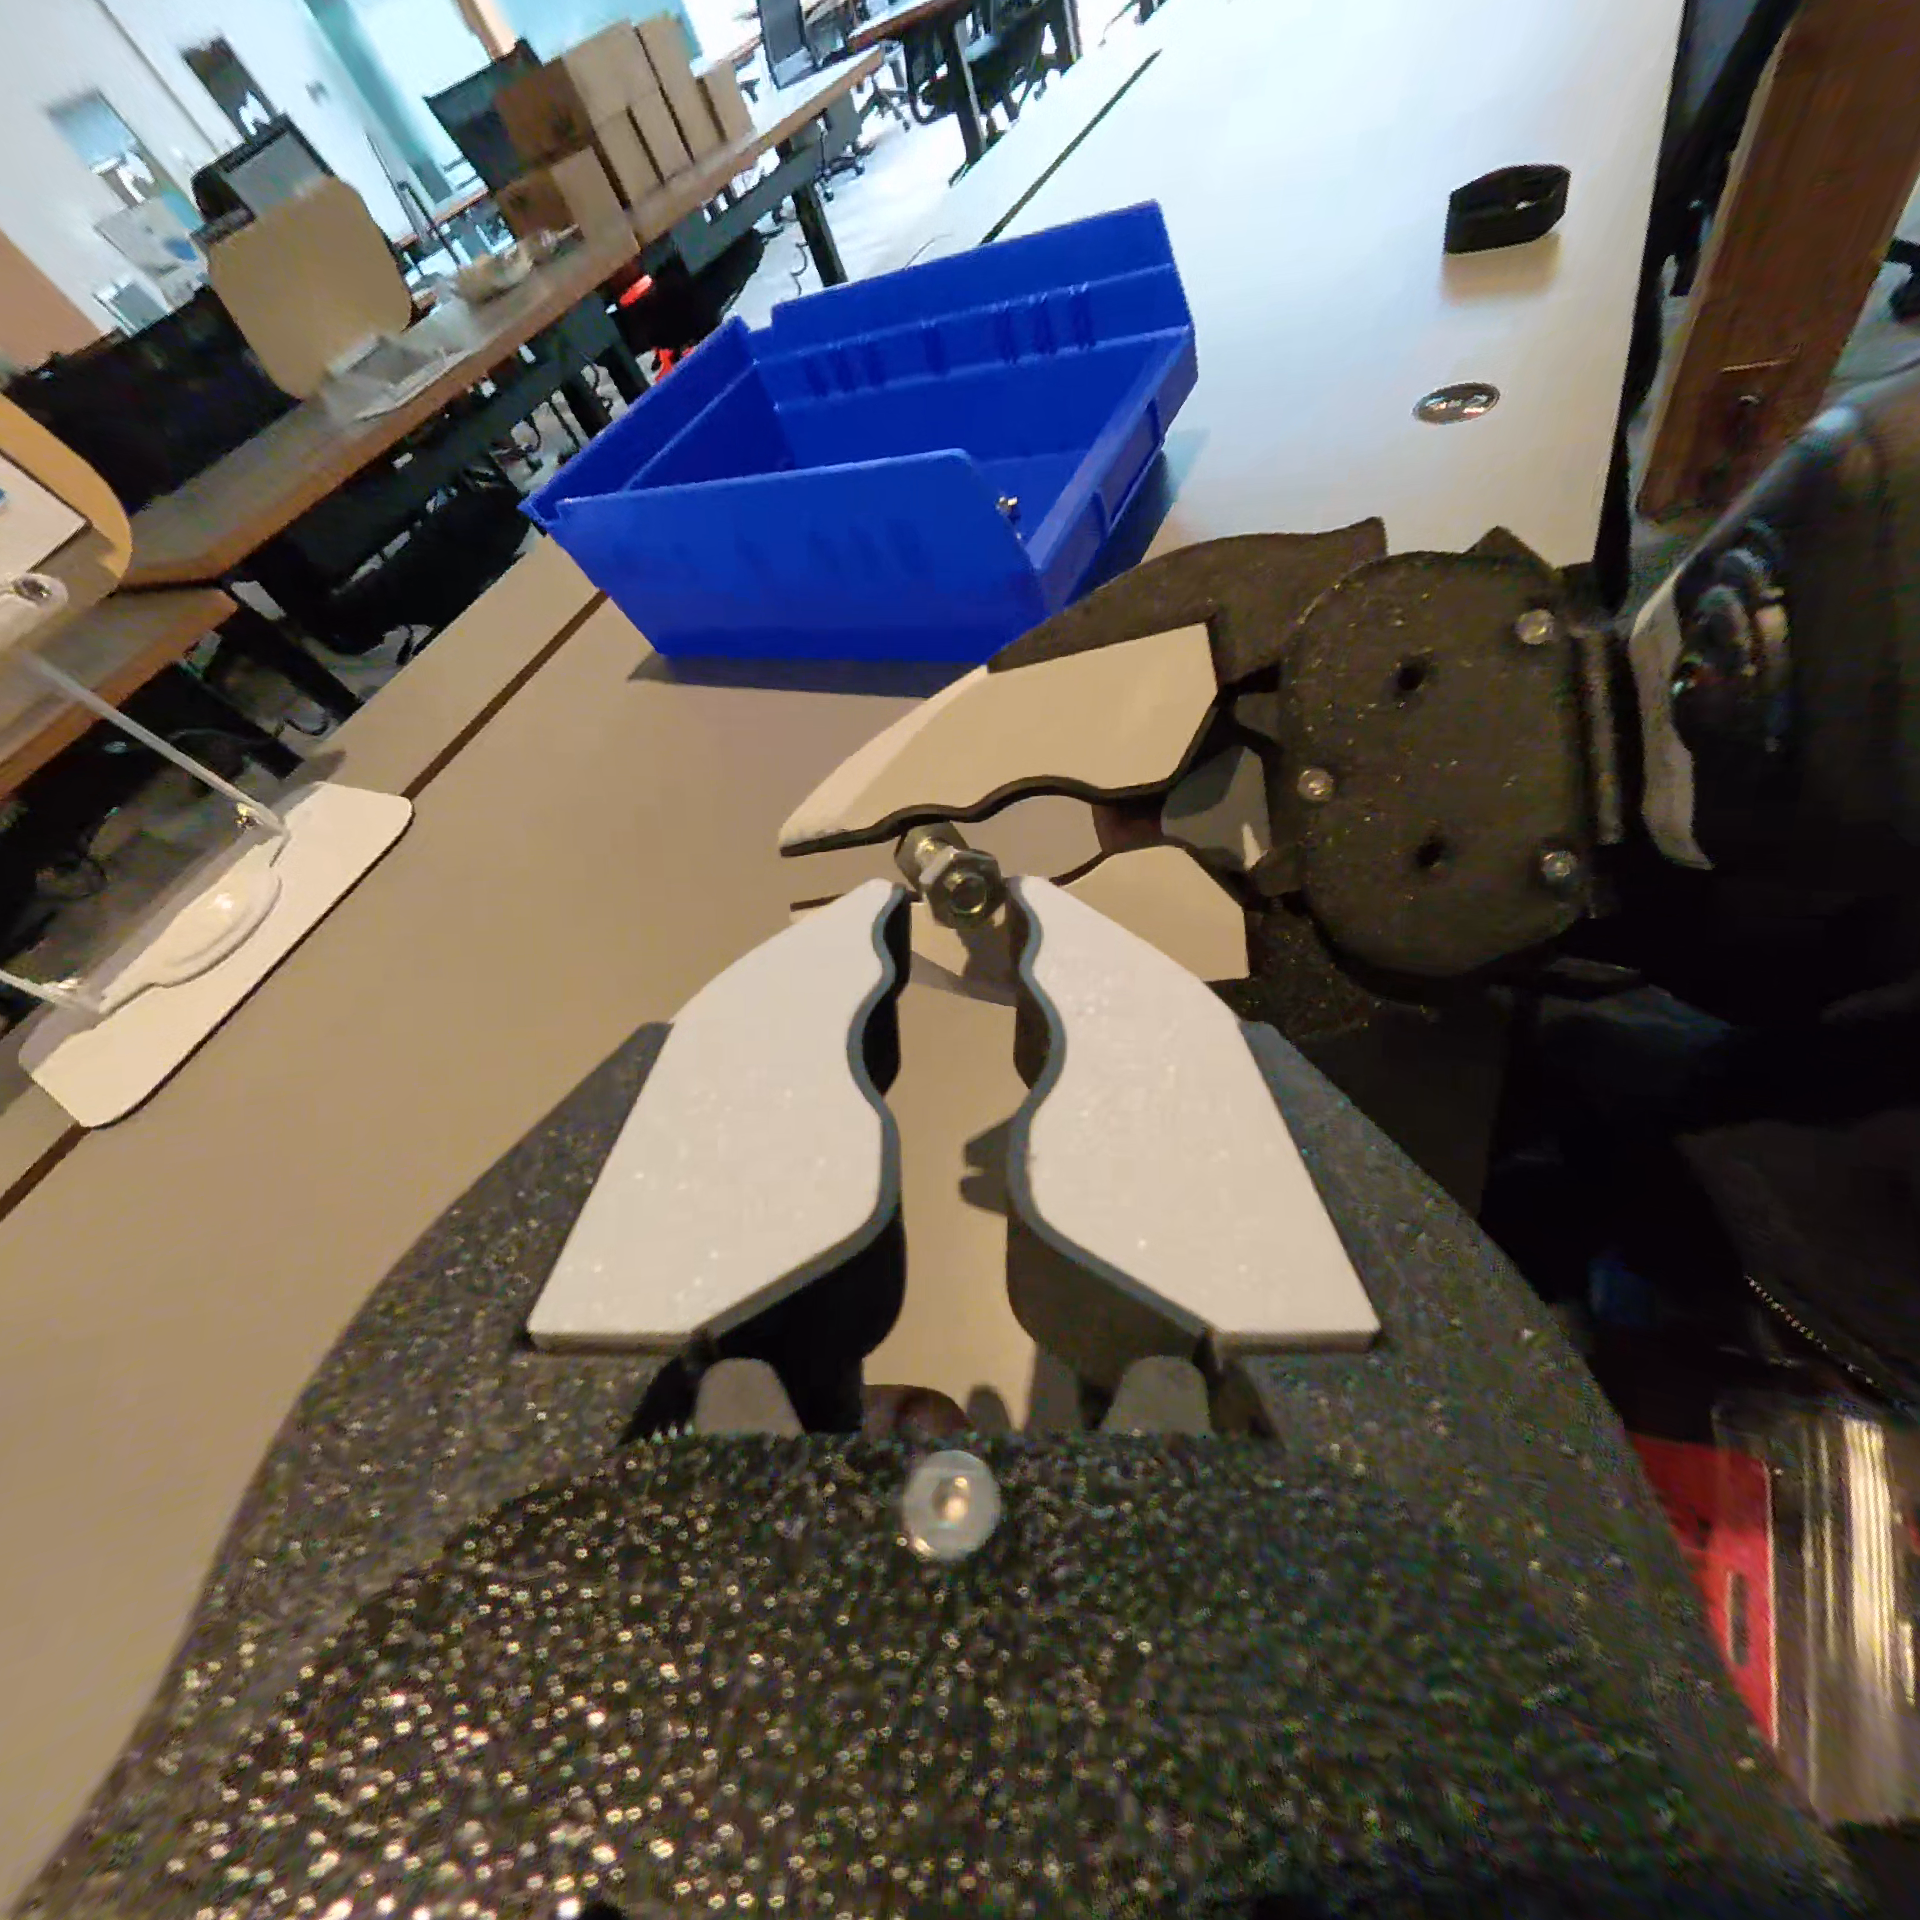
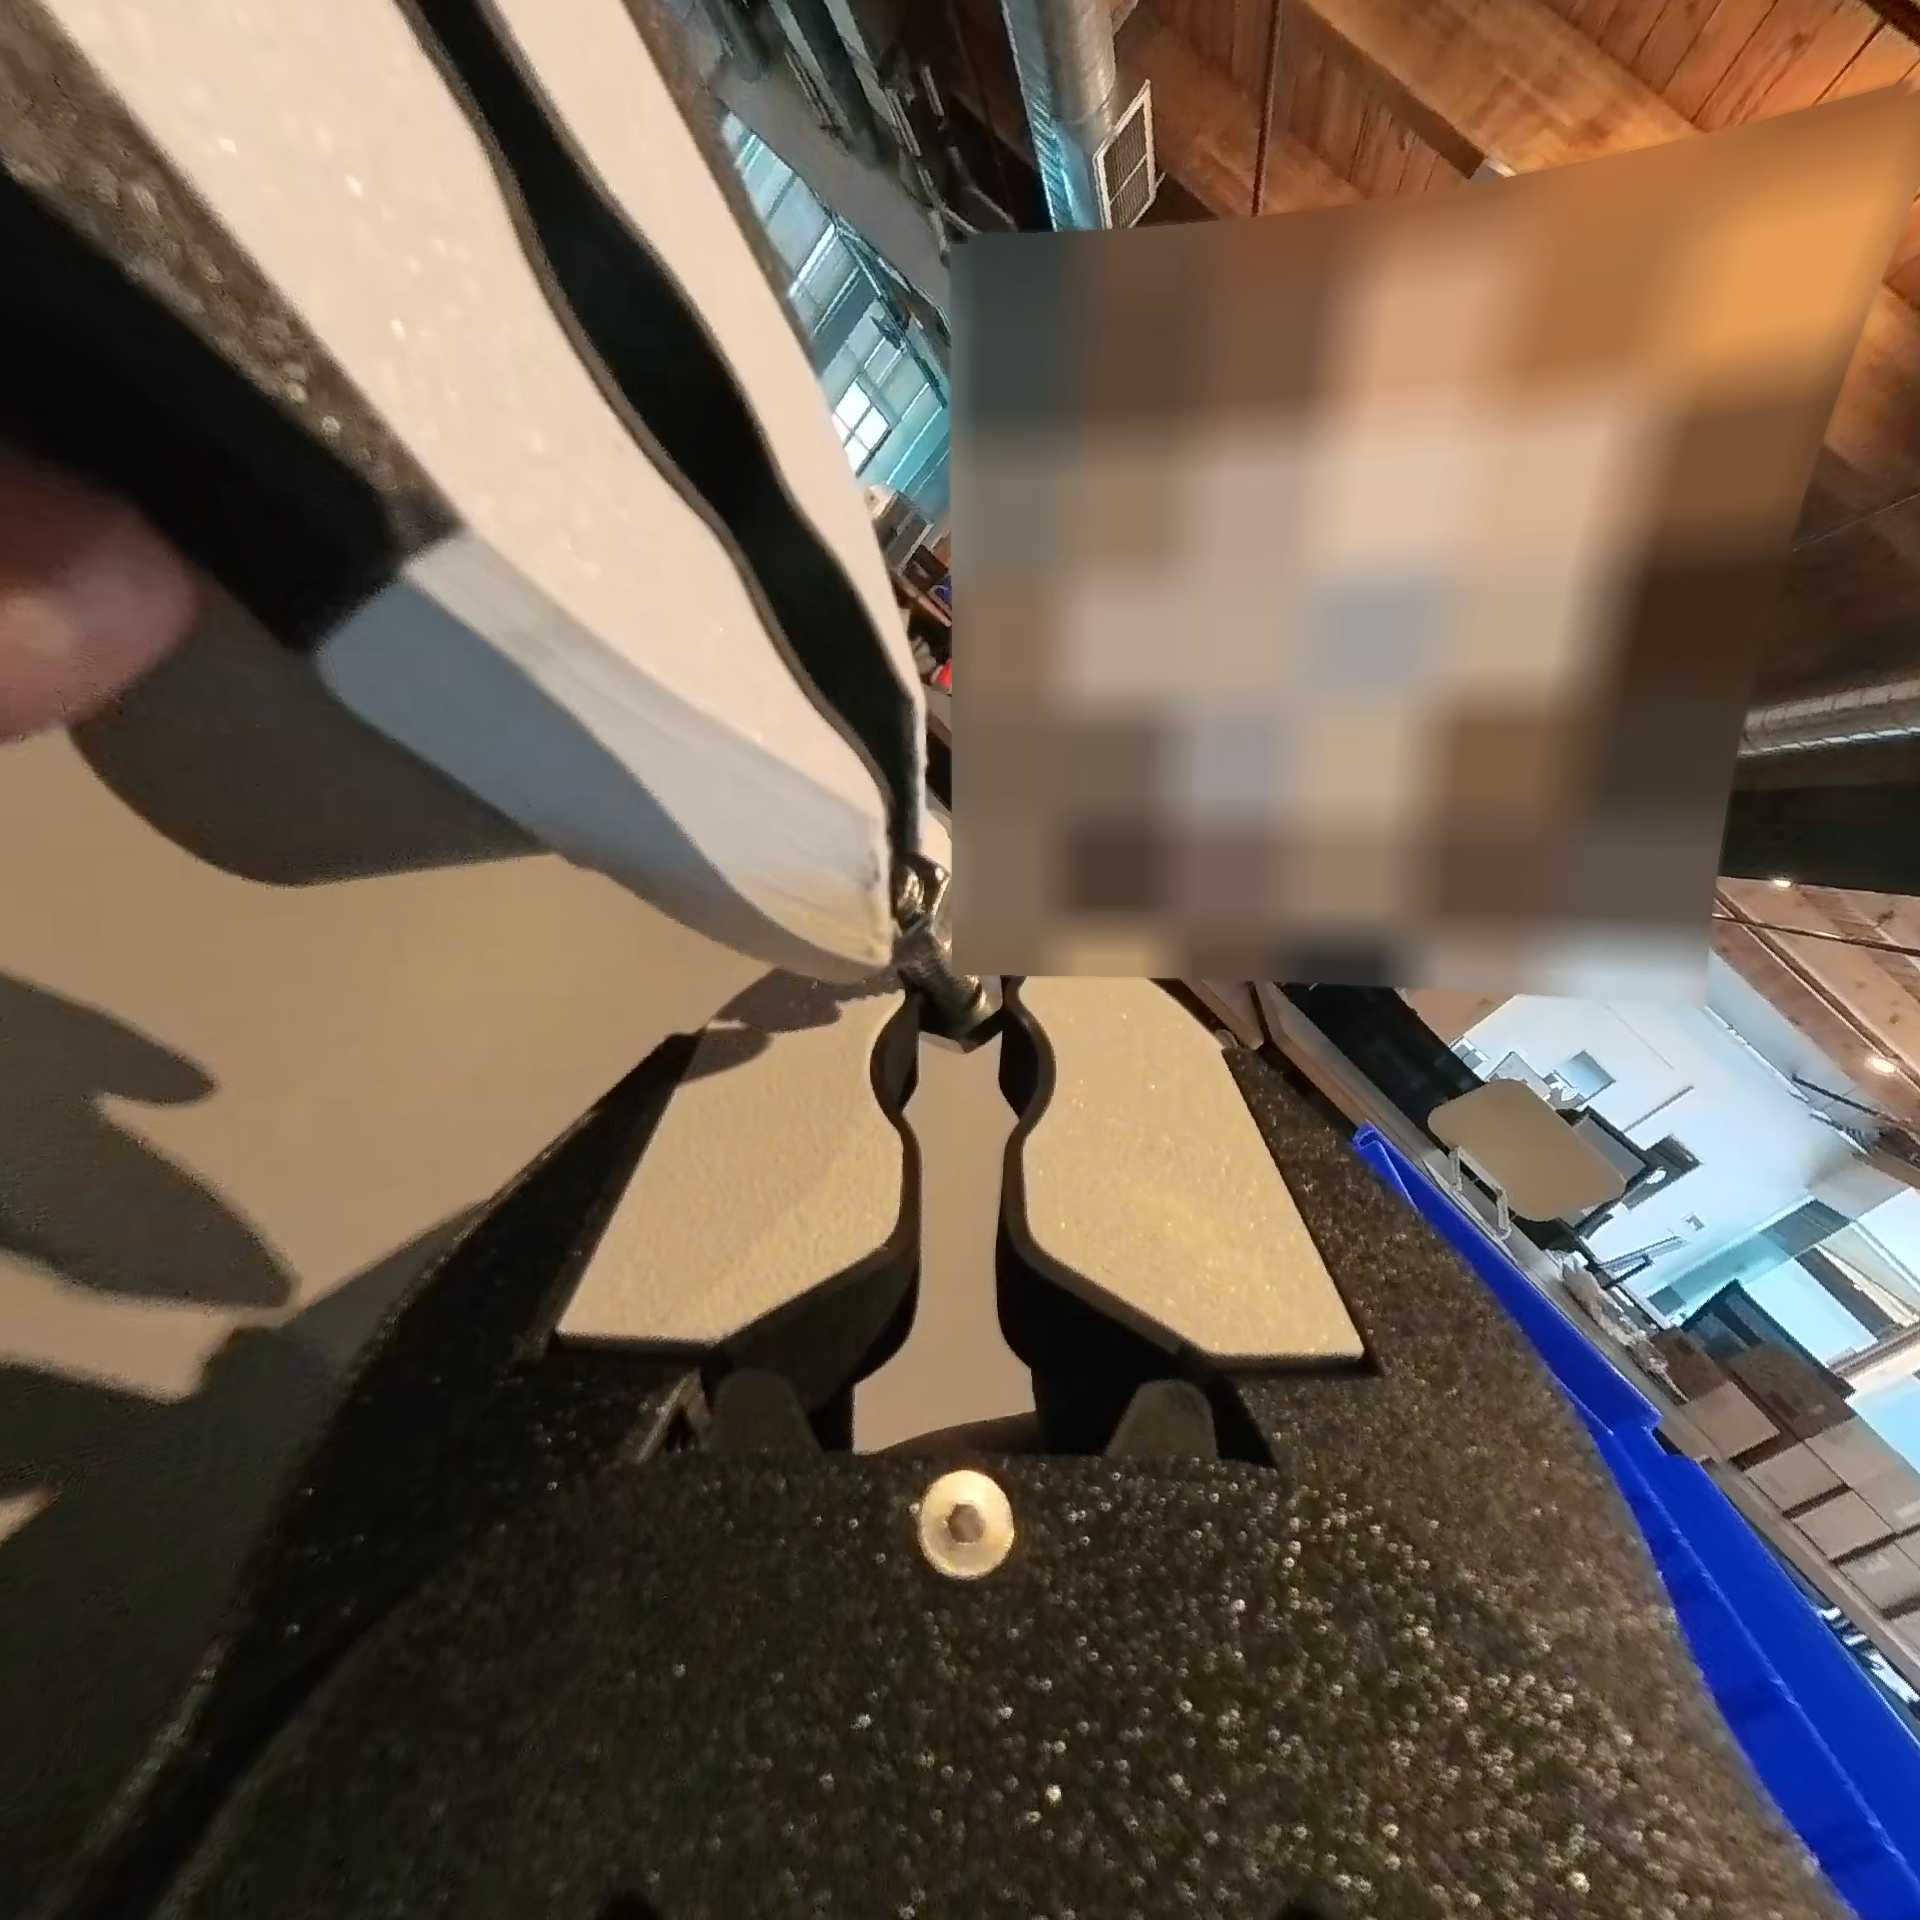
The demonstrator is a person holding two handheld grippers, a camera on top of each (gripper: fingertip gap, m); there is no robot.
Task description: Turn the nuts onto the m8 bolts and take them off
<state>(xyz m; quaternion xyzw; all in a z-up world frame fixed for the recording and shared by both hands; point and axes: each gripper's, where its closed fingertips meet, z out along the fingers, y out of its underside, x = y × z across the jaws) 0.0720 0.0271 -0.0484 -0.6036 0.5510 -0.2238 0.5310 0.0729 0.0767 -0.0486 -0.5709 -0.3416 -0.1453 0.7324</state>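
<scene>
Two hand-held grippers meet above the table: left hand-held gripper (image 1: pixel 961 899) pinches the nut (image 1: pixel 964 886), right hand-held gripper (image 2: pixel 958 1013) clamps the bolt (image 2: pixel 940 971); threading seems underway, next calls for another twist.

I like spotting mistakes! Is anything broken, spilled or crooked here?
Nothing stands out. The left gripper and right gripper meet at one small bolt with a nut on it, held above the table. The blue bin sits flat and whole on the table behind them.
</scene>
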